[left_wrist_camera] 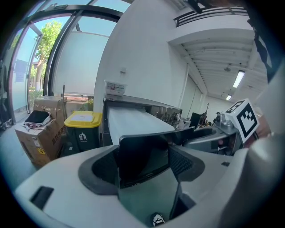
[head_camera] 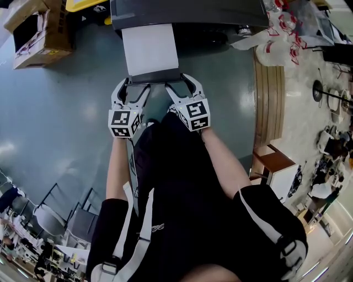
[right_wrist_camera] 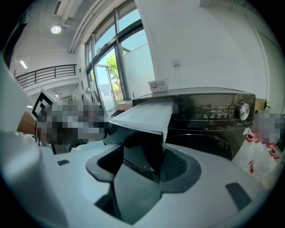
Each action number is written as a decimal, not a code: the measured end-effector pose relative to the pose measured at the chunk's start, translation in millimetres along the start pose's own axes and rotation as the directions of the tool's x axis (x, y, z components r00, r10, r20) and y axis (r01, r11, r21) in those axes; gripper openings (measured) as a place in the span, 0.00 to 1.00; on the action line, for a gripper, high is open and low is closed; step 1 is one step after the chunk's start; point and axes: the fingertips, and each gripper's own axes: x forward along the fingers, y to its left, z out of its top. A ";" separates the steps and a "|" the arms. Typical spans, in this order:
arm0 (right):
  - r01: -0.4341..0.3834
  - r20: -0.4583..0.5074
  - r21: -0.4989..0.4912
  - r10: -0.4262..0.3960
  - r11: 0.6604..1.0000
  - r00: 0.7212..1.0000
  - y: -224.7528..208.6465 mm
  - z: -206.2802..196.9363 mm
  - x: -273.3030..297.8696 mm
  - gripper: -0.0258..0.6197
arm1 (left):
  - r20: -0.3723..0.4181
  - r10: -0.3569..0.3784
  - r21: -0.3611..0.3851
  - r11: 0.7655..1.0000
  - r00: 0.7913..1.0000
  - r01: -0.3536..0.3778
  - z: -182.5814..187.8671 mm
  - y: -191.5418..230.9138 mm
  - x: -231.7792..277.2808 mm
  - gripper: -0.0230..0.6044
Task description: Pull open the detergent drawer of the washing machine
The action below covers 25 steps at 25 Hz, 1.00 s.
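- Washer (head_camera: 187,12) stands at the top of the head view; dark body, control strip with a round dial (right_wrist_camera: 242,111) above the door
- Drawer (head_camera: 150,50) stands far out of the washer's left top corner, toward the person; long white body, level; a dark panel (head_camera: 153,77) closes its near end
- Left gripper (head_camera: 137,86) is at the panel's left end; fingers released and spread wide; the panel's left corner sits between them; the outer finger lies just beside the panel's end, and the panel runs on past the inner finger; no pad is seen clamping it
- Right gripper (head_camera: 181,85) mirrors this at the panel's right end; fingers spread wide, not clenched; the right corner sits between them, with the outer pad just beside the panel's end; the panel carries on past the inner finger
- The two grippers sit side by side, close together, both angled down toward the panel; each marker cube faces up toward the head camera
- The person's forearms reach forward from black clothing with white stripes; one hand behind each gripper
- Floor (head_camera: 60,110) is grey-blue and glossy
- Box (head_camera: 38,33) of cardboard stands open, left of the washer; a bin (left_wrist_camera: 82,129) with a yellow lid stands between the box and the washer
- Bags (head_camera: 276,30), white with red print, lie right of the washer
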 end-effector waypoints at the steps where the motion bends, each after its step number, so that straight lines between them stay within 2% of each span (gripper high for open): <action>1: -0.001 -0.001 -0.001 0.001 1.000 1.000 0.4 -0.8 -0.9 0.44 | 0.002 -0.001 -0.001 1.000 1.000 0.001 -0.4 -0.7 -0.6 0.57; 25: 0.013 -0.019 -0.003 -0.013 1.000 1.000 11.6 -24.4 -17.0 0.46 | 0.000 -0.017 -0.022 1.000 1.000 0.017 -20.3 -17.1 -17.0 0.57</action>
